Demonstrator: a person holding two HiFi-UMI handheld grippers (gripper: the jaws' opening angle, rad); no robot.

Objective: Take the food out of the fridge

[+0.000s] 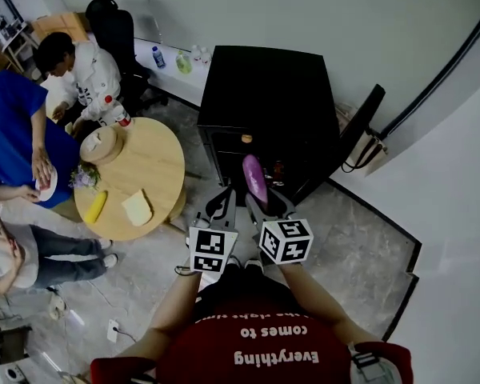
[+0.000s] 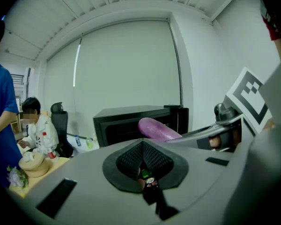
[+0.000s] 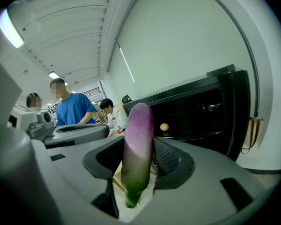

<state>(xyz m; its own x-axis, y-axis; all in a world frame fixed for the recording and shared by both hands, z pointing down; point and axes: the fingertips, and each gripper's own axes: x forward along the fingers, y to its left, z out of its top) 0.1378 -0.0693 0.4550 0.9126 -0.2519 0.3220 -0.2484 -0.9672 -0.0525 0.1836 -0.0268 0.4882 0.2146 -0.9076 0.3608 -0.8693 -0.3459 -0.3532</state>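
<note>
As a person in a red shirt stands before the open black fridge (image 1: 264, 86), the right gripper (image 1: 264, 204) clamps a purple eggplant (image 1: 254, 178) between widely spread jaws. The eggplant stands upright with its green stem end toward the gripper's body, at the near side of the fridge's open front. The left gripper (image 1: 220, 205), just beside it on the left, has its jaws drawn together on nothing.

Inside the fridge, a small orange-brown item (image 1: 246, 138) sits on a shelf near the front lip. The fridge door (image 1: 362, 122) hangs open to the right, its edge angled toward the white wall (image 1: 448, 174). Bare gray floor (image 1: 360, 254) lies between door, wall and person.

To the left, a round wooden table (image 1: 156, 162) comes close to the fridge's near-left corner, leaving a narrow strip of floor. On it lie a slice of bread (image 1: 137, 207), a yellow item (image 1: 95, 206) and a bamboo steamer (image 1: 102, 144). Three people gather at its far and left rim.
</note>
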